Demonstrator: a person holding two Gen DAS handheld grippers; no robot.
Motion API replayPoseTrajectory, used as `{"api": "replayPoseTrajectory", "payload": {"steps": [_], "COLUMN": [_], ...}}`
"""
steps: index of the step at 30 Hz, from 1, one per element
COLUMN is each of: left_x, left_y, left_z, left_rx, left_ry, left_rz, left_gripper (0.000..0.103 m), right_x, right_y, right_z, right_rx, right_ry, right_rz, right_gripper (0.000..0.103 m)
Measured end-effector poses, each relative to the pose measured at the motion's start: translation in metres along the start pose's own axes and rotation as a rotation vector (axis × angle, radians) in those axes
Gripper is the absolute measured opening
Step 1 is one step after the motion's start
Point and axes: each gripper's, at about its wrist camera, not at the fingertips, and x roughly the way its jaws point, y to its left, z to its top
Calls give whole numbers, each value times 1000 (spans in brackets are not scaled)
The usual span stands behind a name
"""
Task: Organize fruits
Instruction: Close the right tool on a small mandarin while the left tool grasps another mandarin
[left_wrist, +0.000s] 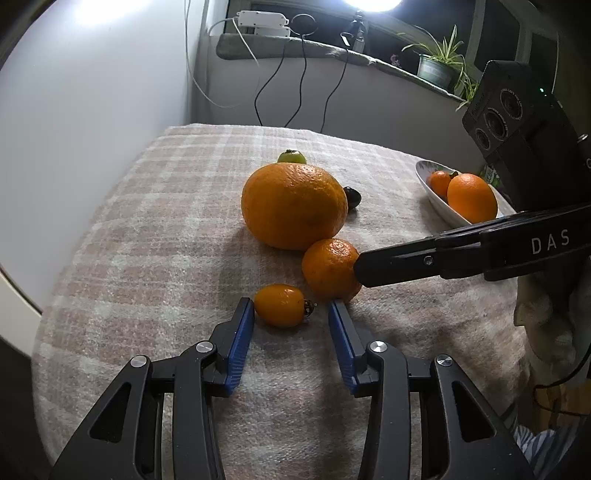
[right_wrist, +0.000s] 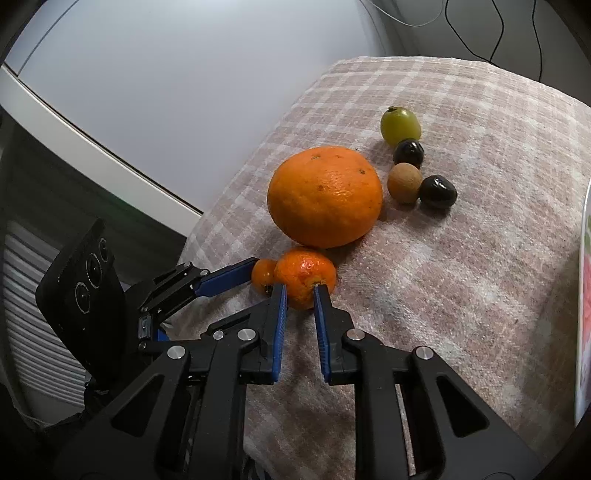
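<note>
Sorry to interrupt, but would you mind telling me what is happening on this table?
A person is sorting fruit with hand-held tongs. The right tongs are shut on a mandarin beside the large orange. The left tongs stand open around a small orange fruit, not gripping it. Two oranges already lie in the bowl.

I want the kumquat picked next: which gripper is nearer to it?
Left. The left gripper has its open jaws on either side of the kumquat. The right gripper is shut on the mandarin beside it.
</note>
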Motion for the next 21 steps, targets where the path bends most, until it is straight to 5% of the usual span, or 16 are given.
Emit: {"api": "replayPoseTrajectory", "payload": {"steps": [2,4,6,21], "left_x": [0,0,1,2], "left_y": [0,-1,0,1], "left_z": [0,1,2,5], "left_rx": [5,8,6,1], "left_ry": [0,-1,0,-12], "left_rz": [5,12,11,25], "left_gripper": [38,36,34,29], "right_x": [4,7,12,18], "right_y": [3,7,9,-3], "right_z": [1,3,5,4], "right_rx": [3,-8,-13,37], "right_ry": [5,1,0,7], "right_rz": [3,-7,-17,-26], "right_gripper": [25,46,52,39]}}
